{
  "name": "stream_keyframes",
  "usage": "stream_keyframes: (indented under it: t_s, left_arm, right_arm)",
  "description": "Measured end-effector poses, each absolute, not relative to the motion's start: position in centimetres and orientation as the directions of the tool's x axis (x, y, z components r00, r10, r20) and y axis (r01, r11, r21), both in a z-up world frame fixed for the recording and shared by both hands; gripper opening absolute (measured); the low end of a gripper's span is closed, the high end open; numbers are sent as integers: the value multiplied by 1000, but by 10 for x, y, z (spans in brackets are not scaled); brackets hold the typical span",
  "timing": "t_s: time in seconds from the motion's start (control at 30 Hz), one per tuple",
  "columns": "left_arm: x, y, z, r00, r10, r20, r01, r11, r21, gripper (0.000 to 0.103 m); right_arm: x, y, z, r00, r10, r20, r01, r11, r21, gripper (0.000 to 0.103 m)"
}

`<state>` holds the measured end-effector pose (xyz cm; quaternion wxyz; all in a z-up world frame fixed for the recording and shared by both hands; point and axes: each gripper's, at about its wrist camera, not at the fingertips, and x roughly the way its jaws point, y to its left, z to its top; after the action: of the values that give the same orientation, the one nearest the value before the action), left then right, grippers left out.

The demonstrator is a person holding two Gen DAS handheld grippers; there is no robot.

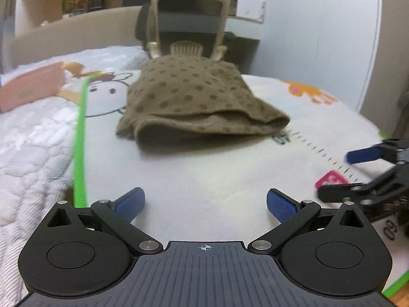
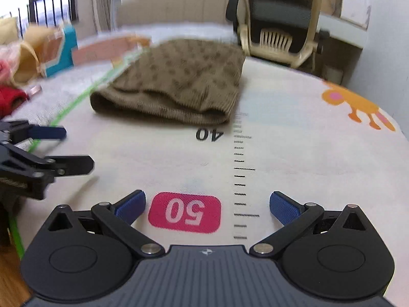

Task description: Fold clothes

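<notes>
A brown dotted garment (image 1: 189,102) lies folded in layers on the white play mat (image 1: 204,179), well ahead of both grippers. My left gripper (image 1: 205,204) hangs open over bare mat with nothing between its blue pads. The right gripper (image 1: 340,176) shows at the right edge of the left wrist view, also open. In the right wrist view the folded garment (image 2: 173,81) sits ahead and slightly left, and my right gripper (image 2: 207,206) is open above a red "50" label (image 2: 184,213). The left gripper (image 2: 74,151) shows at the left edge there, open.
A beige office chair (image 1: 189,18) stands beyond the mat's far edge. A green strip (image 1: 80,138) borders the mat on the left, with a quilted white bedspread (image 1: 30,153) beyond it. Coloured clothes and toys (image 2: 33,56) pile up at the far left. A ruler scale (image 2: 240,179) runs along the mat.
</notes>
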<state>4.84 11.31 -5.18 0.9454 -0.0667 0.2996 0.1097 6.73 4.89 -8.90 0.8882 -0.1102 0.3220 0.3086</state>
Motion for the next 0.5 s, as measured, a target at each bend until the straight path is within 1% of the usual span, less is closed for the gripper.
stream_keyframes:
  t_s: [0.1,0.5]
  left_arm:
    - [49,118,-54,795,180,-580,-273,959,-76,103]
    - [47,120,-56,801,179,-571,-272,959,-81,103]
  right_arm:
    - [68,47,-90,606,483,-632,-623,782,0,103]
    - [70,51,-92,607,484,-630,-621,784,3,103]
